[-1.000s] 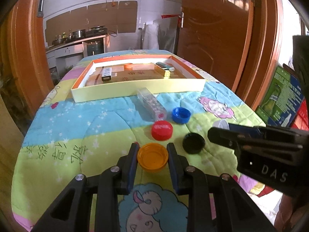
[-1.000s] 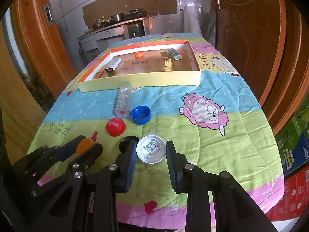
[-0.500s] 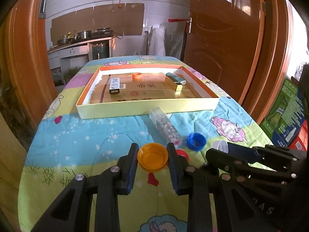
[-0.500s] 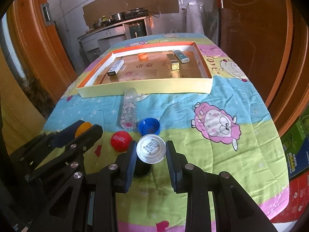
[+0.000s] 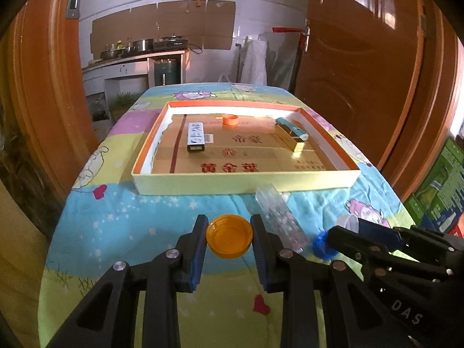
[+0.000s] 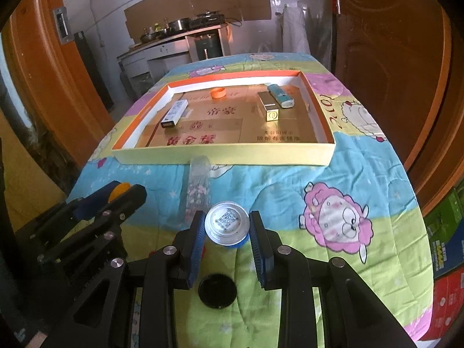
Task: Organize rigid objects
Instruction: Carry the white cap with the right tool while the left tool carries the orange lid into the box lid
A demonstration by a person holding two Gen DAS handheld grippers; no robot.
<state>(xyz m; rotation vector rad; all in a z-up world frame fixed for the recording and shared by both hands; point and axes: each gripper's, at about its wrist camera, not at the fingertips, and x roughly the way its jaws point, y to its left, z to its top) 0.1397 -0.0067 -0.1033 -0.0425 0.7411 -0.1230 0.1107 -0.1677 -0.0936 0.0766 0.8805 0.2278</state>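
My left gripper (image 5: 229, 239) is shut on an orange bottle cap (image 5: 229, 240) and holds it above the quilt, short of the shallow cardboard tray (image 5: 243, 184). My right gripper (image 6: 227, 229) is shut on a white cap with a QR code (image 6: 227, 225), also above the quilt; it shows at the right of the left wrist view (image 5: 349, 223). The tray (image 6: 226, 152) holds a small orange ring (image 6: 218, 92), a grey box (image 6: 174, 113), a gold box (image 6: 269, 106) and a teal lighter (image 6: 279, 95).
A clear plastic tube (image 6: 198, 185) lies on the quilt against the tray's front wall. A black cap (image 6: 217, 290) lies under my right gripper, and a blue cap (image 5: 320, 243) peeks out beside it. Wooden doors flank the table; stacked cartons (image 6: 445, 264) stand at the right.
Both grippers have lifted with their caps and moved forward toward the tray. The red and black caps have dropped out of the left view; the tray looks closer.
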